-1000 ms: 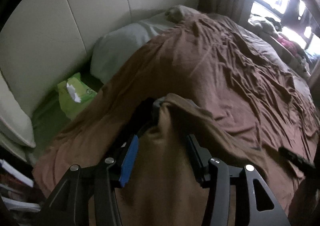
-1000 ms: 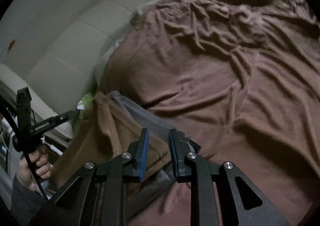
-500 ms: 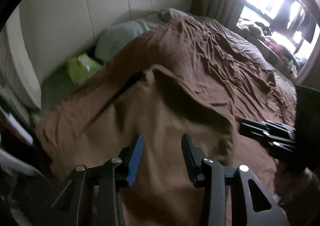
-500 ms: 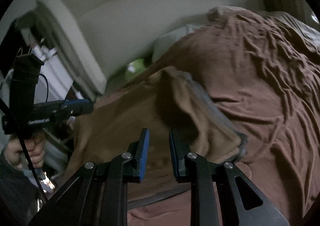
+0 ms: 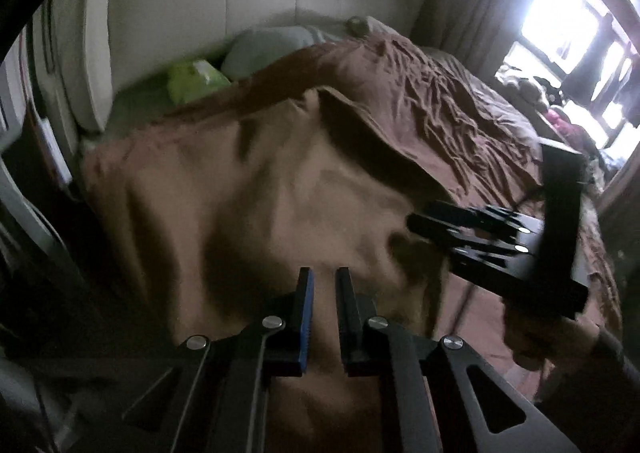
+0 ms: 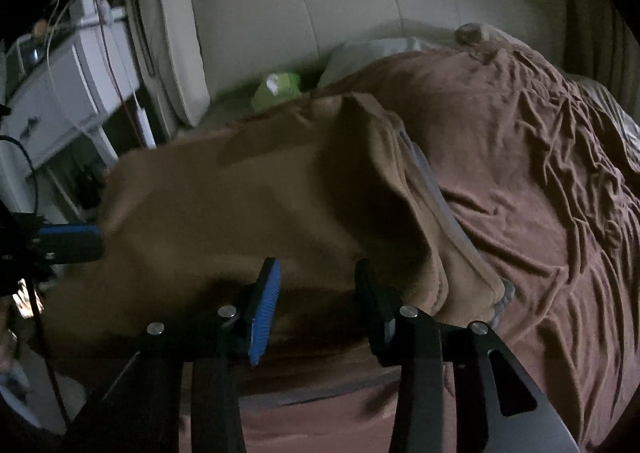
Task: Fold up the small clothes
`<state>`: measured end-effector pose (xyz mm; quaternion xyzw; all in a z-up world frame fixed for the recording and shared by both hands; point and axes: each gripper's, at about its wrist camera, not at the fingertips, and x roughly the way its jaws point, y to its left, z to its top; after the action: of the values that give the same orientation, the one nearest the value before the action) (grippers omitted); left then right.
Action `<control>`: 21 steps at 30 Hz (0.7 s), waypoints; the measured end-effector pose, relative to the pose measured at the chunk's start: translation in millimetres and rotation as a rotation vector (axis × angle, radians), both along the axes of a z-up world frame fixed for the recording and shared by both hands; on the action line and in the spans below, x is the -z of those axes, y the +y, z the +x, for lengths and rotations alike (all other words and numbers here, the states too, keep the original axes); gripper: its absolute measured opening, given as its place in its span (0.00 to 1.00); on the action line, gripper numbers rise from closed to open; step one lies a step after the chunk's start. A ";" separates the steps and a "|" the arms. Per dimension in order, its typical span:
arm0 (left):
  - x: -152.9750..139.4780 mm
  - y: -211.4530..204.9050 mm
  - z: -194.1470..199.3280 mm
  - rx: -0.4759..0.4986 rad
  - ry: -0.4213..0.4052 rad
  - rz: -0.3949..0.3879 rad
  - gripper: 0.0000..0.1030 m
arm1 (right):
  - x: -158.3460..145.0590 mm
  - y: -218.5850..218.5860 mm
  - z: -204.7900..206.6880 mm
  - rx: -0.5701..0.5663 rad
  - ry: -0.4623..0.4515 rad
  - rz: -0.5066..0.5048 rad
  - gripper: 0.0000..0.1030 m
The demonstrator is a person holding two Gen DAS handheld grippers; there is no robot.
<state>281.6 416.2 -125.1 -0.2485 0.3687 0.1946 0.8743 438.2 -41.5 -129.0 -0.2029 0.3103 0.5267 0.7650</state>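
A tan-brown garment (image 5: pixel 280 205) lies spread on the brown bedspread (image 5: pixel 460 109), with one side folded up into a dark pocket. It also shows in the right wrist view (image 6: pixel 248 205), with a grey lining edge at its right. My left gripper (image 5: pixel 323 289) hovers just above the garment's near part, jaws nearly closed with a narrow gap and nothing between them. My right gripper (image 6: pixel 316 281) is open over the garment's near edge, empty. It also shows in the left wrist view (image 5: pixel 460 229) at the right. The left gripper's blue pad (image 6: pixel 68 231) shows at the left of the right wrist view.
A cream padded headboard (image 6: pixel 320 1) stands behind. A grey pillow (image 5: pixel 272 49) and a green pack (image 5: pixel 196 81) lie by it. A white nightstand (image 6: pixel 60 93) with cables stands left of the bed. A bright window (image 5: pixel 568 25) is at the far right.
My left gripper let go of the garment, pulled back and closed to a narrow gap. My right gripper opened wide. The garment dropped and now lies spread on the bed.
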 end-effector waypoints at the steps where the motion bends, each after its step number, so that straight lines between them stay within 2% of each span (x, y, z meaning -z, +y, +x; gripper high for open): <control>1: 2.2 -3.1 -0.2 -0.001 -0.002 0.000 0.11 | 4.9 0.2 0.8 -0.003 -0.006 -0.014 0.35; 5: 15.7 -15.3 -3.6 0.005 -0.015 -0.034 0.11 | 21.9 -2.7 3.4 -0.009 -0.025 -0.047 0.35; 11: 28.9 -24.6 -10.0 -0.014 -0.037 -0.079 0.10 | 23.2 -10.4 -2.4 0.002 -0.040 -0.047 0.35; 15: 29.7 -34.8 -16.0 -0.013 -0.041 -0.085 0.10 | 19.6 -19.6 -11.3 0.010 -0.046 -0.065 0.36; 21: 22.8 -45.0 -20.8 -0.009 -0.021 -0.063 0.10 | 0.4 -34.2 -20.8 0.010 0.012 -0.112 0.36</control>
<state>260.8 371.2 -147.9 -0.2797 0.3642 0.1839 0.8691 417.3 -75.7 -129.4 -0.2405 0.3448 0.5058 0.7533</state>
